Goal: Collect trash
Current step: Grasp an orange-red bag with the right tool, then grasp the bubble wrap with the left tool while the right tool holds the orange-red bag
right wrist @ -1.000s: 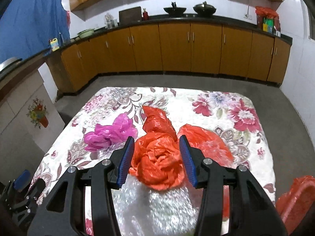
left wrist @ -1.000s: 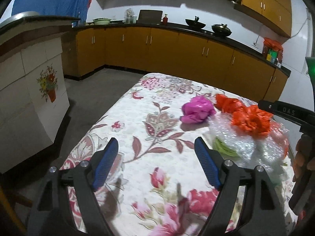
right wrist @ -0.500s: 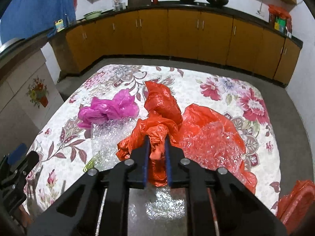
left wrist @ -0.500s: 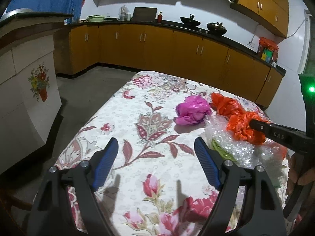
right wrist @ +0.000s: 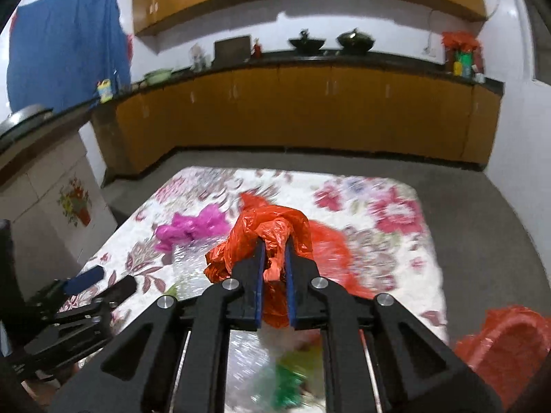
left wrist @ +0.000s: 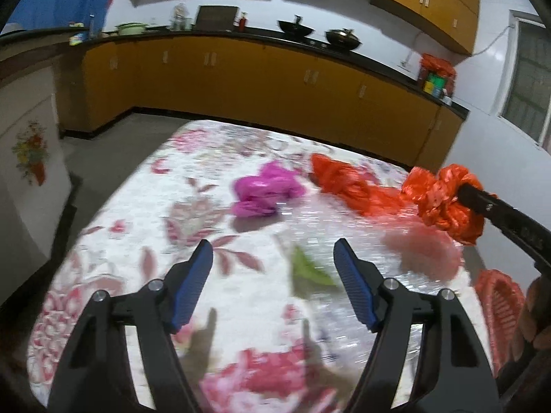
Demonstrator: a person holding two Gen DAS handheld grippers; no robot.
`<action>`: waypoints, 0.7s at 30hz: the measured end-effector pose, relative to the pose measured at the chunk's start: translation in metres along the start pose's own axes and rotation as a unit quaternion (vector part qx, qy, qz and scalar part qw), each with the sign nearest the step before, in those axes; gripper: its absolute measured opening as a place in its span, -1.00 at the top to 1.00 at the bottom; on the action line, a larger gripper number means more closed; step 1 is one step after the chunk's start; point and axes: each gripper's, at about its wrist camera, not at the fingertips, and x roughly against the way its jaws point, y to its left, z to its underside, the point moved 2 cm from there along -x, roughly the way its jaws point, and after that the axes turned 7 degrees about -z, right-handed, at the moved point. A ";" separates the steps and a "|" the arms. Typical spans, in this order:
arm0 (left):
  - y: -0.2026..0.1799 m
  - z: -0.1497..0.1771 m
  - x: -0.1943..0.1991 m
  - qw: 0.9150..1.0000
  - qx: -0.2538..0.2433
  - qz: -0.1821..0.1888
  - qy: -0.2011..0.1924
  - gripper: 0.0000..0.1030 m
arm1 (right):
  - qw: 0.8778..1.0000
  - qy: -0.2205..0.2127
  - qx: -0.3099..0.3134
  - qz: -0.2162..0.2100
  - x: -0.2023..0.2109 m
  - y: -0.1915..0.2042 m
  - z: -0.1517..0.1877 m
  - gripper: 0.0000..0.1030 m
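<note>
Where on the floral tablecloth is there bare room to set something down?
Free: the tablecloth left of the pink bag, and the far right corner past the red bags. Crowded: the middle, with bubble wrap, a green scrap and the orange bag in the right claw.

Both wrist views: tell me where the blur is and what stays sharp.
Left wrist view: the floral tablecloth, pink bag and green scrap are smeared by motion, while the left gripper, its jaws closing on nothing, stays crisp. Right wrist view: the cloth and bubble wrap blur, but the right gripper and the orange bag it pinches are sharp; cabinets bow from fisheye.
</note>
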 end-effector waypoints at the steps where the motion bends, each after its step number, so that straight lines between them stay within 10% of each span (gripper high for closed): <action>1: -0.008 -0.001 -0.002 1.000 -0.003 0.009 0.004 -0.37 | 1.000 -0.006 0.000 0.009 0.007 -0.004 0.001 0.80; 12: -0.084 0.010 -0.056 0.994 -0.083 0.033 0.067 -0.35 | 0.998 0.001 -0.039 0.057 0.038 -0.053 0.030 0.79; 21: -0.088 0.026 -0.061 0.992 -0.098 0.033 0.068 0.38 | 0.996 0.007 -0.073 0.056 0.047 -0.065 0.045 0.79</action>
